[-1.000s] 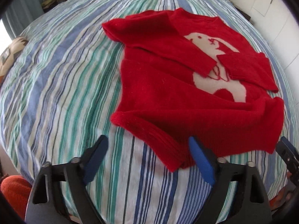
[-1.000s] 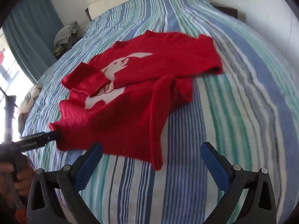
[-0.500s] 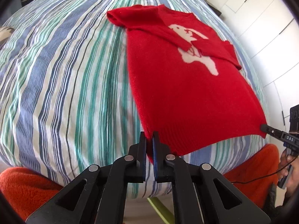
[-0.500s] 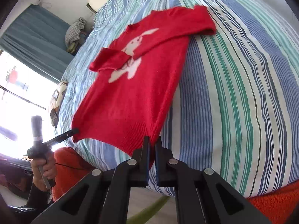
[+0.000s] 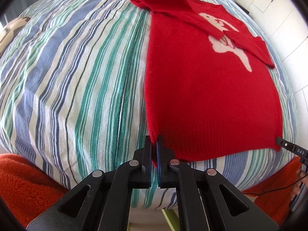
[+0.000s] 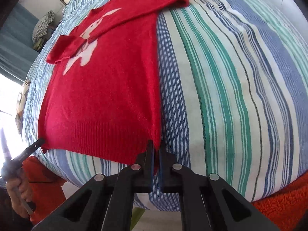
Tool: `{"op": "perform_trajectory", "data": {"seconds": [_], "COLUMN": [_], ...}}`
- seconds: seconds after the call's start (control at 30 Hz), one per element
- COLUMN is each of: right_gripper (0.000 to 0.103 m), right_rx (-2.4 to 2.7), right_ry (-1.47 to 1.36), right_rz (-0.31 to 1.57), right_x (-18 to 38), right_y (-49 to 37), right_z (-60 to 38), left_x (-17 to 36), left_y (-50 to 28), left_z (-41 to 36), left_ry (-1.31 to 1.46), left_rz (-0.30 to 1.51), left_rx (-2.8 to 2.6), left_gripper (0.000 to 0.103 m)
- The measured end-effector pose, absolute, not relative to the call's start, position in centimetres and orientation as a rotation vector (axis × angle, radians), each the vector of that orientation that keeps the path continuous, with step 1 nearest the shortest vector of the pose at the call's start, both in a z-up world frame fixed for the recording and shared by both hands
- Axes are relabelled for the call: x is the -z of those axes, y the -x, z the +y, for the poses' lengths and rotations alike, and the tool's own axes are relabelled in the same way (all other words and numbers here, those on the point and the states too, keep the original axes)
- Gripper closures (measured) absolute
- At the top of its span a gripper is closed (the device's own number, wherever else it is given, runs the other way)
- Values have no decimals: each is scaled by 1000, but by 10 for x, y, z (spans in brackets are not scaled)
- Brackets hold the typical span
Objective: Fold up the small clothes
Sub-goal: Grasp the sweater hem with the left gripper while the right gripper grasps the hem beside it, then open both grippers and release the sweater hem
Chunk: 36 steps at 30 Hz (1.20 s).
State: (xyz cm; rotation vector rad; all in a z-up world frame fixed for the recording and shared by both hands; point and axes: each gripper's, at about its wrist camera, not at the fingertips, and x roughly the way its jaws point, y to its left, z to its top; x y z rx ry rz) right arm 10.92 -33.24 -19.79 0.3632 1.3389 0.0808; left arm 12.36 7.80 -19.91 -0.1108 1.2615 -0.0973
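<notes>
A small red sweater with a white animal figure lies flat on the striped bed, both sleeves folded across its chest. It also shows in the right wrist view. My left gripper is shut on the hem's left corner at the bed's near edge. My right gripper is shut on the hem's right corner. The right gripper's tip shows in the left wrist view, and the left gripper's tip shows in the right wrist view. The hem is pulled taut between them.
The bed has a blue, green and white striped sheet. Orange fleece lies below the near edge. White cupboard doors stand at the right, a blue curtain and piled cloth at the far left.
Both grippers closed on the hem corners and pulled the sweater toward the near edge. The bunched lower part is now stretched flat and straight.
</notes>
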Motion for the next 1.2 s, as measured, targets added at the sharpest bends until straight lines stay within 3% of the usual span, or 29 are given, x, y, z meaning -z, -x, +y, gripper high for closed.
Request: {"op": "perform_trajectory", "data": {"seconds": [0.33,0.63,1.2], "right_gripper": [102,102,100], "right_rx": [-86,-103,-86], "right_ry": [-407,-449,-267], "right_rz": [1271,1229,1189], "right_x": [211,211,203], "right_y": [-100,-92,-91], "right_z": [-337,-345,-320], "left_x": [214,209,210], "left_y": [-120,-108,-102], "left_z": [61,77,70], "left_ry": [-14,52,-19], "left_rz": [1197,1200,1207], "left_rx": [81,68,40], "left_gripper": [101,97,95]}}
